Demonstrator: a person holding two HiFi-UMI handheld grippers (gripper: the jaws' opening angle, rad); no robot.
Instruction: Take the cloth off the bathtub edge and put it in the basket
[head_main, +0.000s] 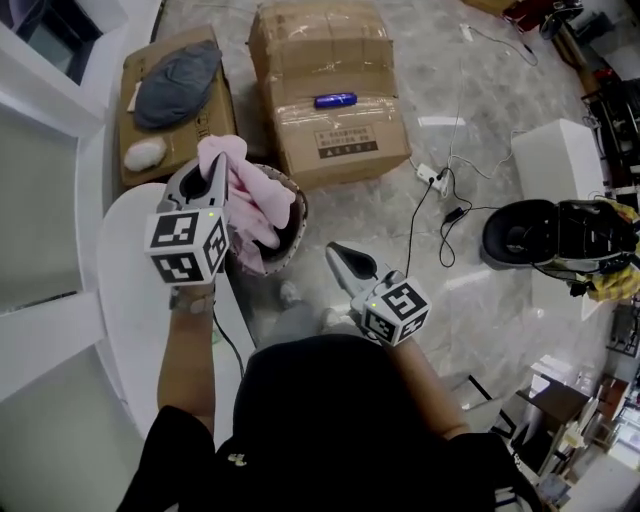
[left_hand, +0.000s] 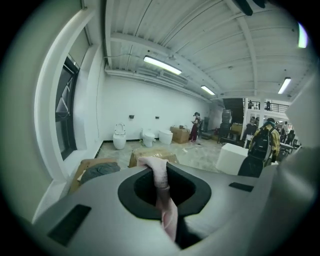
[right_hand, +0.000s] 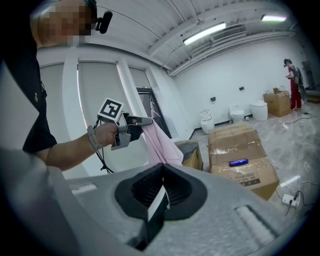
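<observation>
A pink cloth hangs from my left gripper, which is shut on its upper end. The cloth's lower folds drape into the round woven basket on the floor. In the left gripper view a strip of the cloth runs between the closed jaws. The right gripper view shows the left gripper held up with the cloth dangling below it. My right gripper is shut and empty, to the right of the basket and nearer me. The white bathtub edge curves below my left arm.
Behind the basket stands a large taped cardboard box with a blue object on top. A smaller box at the left holds a grey cloth. A power strip and cables, a black round device and a white block lie to the right.
</observation>
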